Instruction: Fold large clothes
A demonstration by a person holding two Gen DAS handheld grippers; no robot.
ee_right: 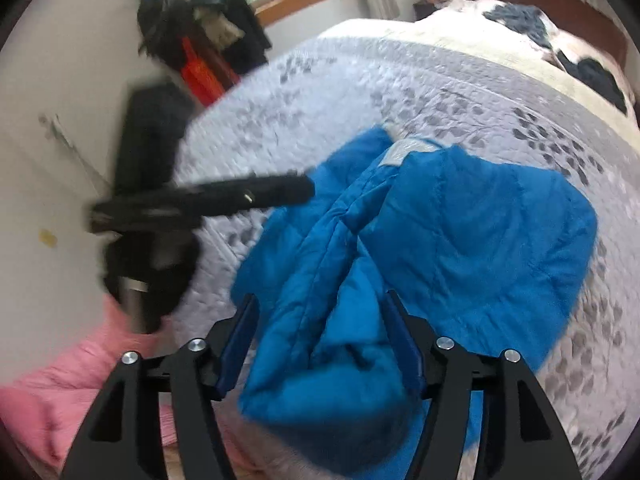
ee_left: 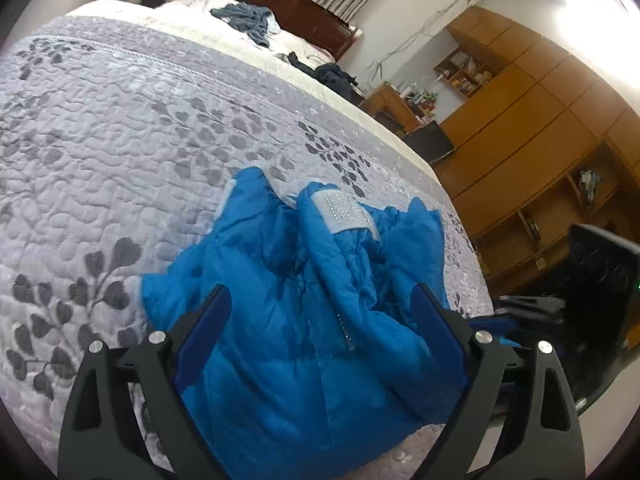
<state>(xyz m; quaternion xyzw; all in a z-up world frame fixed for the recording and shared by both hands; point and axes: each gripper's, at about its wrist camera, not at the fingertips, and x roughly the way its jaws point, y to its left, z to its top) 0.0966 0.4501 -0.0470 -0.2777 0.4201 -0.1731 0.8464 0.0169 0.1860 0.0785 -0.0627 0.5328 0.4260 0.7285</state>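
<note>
- Since the task is folding large clothes, blue padded jacket (ee_left: 304, 280) spread on the grey leaf-print quilt (ee_left: 120, 128), near edge of bed, bunched rather than flat.
- Sits at the near right corner of the quilt in the left wrist view; likely kept close to the edge for reach from both sides.
- White rhinestone patch (ee_left: 348, 210) faces up on a raised ridge at the jacket's far side; can't tell whether collar or cuff.
- Left gripper (ee_left: 320, 312): jaws wide apart, straddling the near bulk of the jacket, blue pads either side of the fabric. No pinch visible, nothing gripped. Reads as lined up for a grab or just let go; can't tell which.
- Right gripper (ee_right: 320, 316): jaws also spread, with a thick fold of jacket between them. Pads not visibly pressing the fabric, so no confirmed hold.
- Right wrist view motion-blurred; blurred dark left gripper body there (ee_right: 200, 200), left of the jacket over the quilt.
- Pink fabric (ee_right: 80, 380) at near left below the bed edge; unclear what it is.
- Other dark clothes (ee_left: 248, 20) heaped at the far end near the headboard, well apart from the jacket; probably waiting their turn.
- Judgement: fold barely started, jacket needs flattening first.
</note>
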